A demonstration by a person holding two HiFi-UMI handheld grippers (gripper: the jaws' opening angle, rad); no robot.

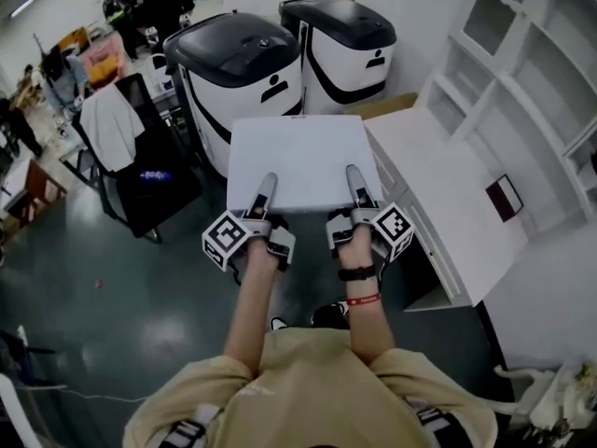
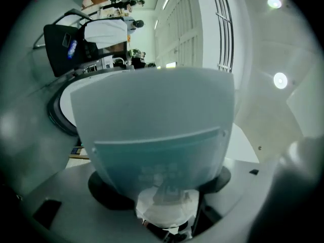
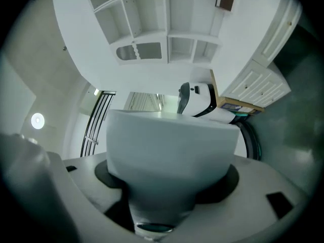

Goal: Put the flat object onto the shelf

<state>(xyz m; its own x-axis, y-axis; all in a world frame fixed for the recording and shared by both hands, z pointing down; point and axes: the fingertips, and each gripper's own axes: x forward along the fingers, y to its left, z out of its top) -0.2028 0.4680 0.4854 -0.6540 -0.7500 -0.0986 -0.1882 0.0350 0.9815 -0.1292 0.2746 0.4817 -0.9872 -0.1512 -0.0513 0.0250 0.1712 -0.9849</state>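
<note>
I hold a flat white board (image 1: 298, 160) level in front of the person, one gripper on each near corner. My left gripper (image 1: 265, 192) is shut on its near left edge, with the upper finger lying on top. My right gripper (image 1: 358, 185) is shut on the near right edge in the same way. The white shelf unit (image 1: 522, 63) with open compartments stands to the right, apart from the board. In the left gripper view the board (image 2: 152, 120) fills the middle and hides the fingertips. In the right gripper view the board (image 3: 169, 151) lies below the shelf unit (image 3: 147, 29).
Two white and black machines (image 1: 244, 63) (image 1: 343, 34) stand just beyond the board. A white cabinet top (image 1: 448, 189) with a small brown box (image 1: 504, 197) runs under the shelf at the right. A black chair draped with a white garment (image 1: 112, 124) and people are at the left.
</note>
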